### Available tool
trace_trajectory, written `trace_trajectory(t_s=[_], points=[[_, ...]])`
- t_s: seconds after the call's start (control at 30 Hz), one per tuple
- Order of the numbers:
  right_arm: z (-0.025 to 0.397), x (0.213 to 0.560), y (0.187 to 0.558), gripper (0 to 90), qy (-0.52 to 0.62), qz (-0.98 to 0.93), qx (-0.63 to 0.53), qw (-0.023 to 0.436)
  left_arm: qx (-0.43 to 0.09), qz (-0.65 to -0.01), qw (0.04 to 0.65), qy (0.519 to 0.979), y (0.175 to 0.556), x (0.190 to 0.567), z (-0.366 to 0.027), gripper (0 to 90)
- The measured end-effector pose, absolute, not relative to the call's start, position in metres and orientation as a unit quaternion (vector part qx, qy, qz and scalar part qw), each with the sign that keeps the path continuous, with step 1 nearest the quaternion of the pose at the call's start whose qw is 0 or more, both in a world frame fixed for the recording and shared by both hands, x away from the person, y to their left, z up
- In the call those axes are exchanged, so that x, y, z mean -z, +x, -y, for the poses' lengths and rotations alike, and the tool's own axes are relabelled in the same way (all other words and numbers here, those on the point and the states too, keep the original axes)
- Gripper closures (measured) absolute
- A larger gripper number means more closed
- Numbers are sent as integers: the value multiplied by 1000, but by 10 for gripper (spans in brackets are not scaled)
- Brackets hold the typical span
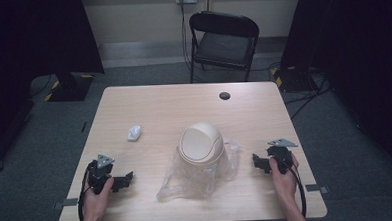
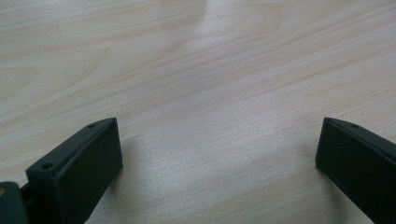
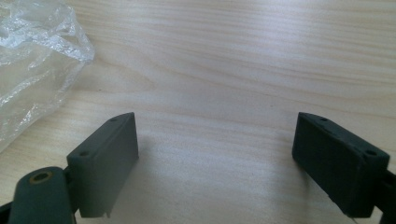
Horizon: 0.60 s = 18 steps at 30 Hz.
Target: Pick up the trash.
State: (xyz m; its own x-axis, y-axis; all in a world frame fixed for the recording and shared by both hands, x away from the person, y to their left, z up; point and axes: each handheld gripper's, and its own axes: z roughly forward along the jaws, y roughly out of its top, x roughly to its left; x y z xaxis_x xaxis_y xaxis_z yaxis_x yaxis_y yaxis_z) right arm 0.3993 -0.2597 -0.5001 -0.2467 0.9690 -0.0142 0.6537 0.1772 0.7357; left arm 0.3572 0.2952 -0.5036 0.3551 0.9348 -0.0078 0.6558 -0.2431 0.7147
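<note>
The small beige bin with its domed swing lid stands upright near the middle of the table, a little toward my side; its long axis runs straight up, and the flap of the lid faces me and slightly to my left; it sits on a crumpled clear plastic bag that spreads out from under it toward my edge of the table and to my right; the bag looks like the liner meant for the bin, though it is not fitted yet; I judge this to be the very start, before any grasp, with both tools resting on the wood well apart from the bin; my left gripper lies at the near left with its jaws spread wide over bare wood, holding nothing; my right gripper lies at the near right, jaws equally wide and empty, with the edge of the bag just beside it; next I would need to steady or lift the bin with one tool and pinch a loose fold of film with the other, closing gently so the thin plastic does not slip; a small white crumpled wad lies farther off on the left
</note>
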Motion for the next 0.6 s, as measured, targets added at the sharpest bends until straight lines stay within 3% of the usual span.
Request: trace_trajectory(t_s=[0.33, 0.47, 0.5, 0.6], points=[[260, 500, 399, 137, 560, -725, -314, 251, -219, -530, 325, 752, 353, 503, -296, 30], [260, 500, 399, 137, 559, -725, -314, 252, -221, -534, 323, 749, 349, 501, -297, 83], [260, 500, 398, 137, 559, -725, -314, 253, -223, -534, 325, 748, 346, 499, -298, 168], [260, 500, 397, 137, 558, -725, -314, 253, -190, -531, 345, 750, 345, 496, -301, 166]])
